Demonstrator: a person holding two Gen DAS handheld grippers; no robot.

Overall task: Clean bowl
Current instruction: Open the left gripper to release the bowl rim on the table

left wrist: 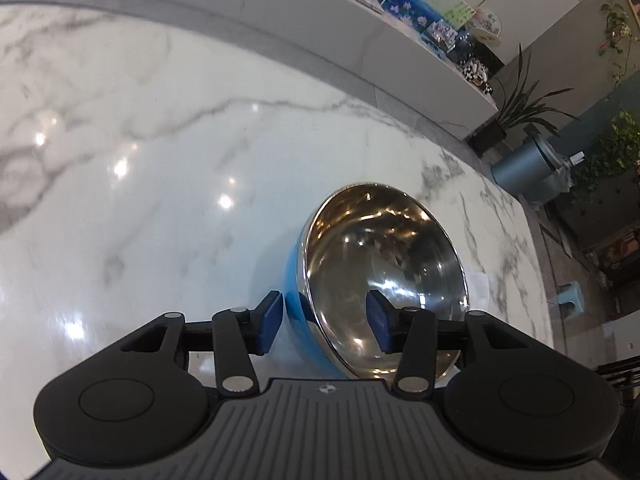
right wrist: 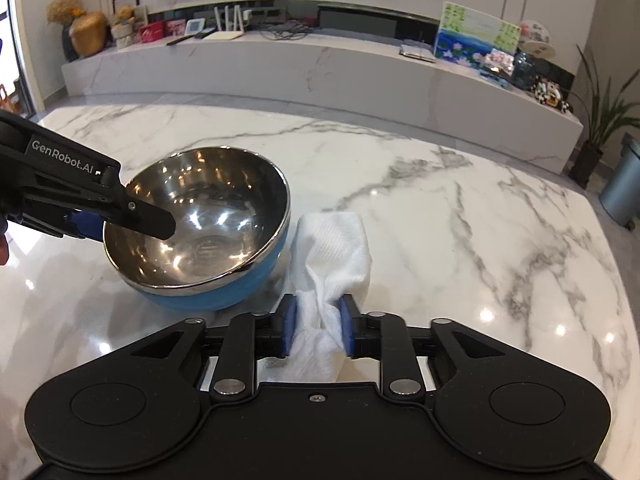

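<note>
A steel bowl with a blue outer shell sits tilted on the white marble table. In the left wrist view the bowl stands on edge between my left gripper's blue pads: one pad is outside the blue wall, the other inside the bowl. The jaws straddle the rim with a gap left, so the left gripper is open. It also shows in the right wrist view at the bowl's left rim. My right gripper is shut on a white cloth that lies on the table right of the bowl.
A long white marble console with pictures, boxes and ornaments runs behind the table. A grey bin and a potted plant stand at the right. The table's far edge curves at the back.
</note>
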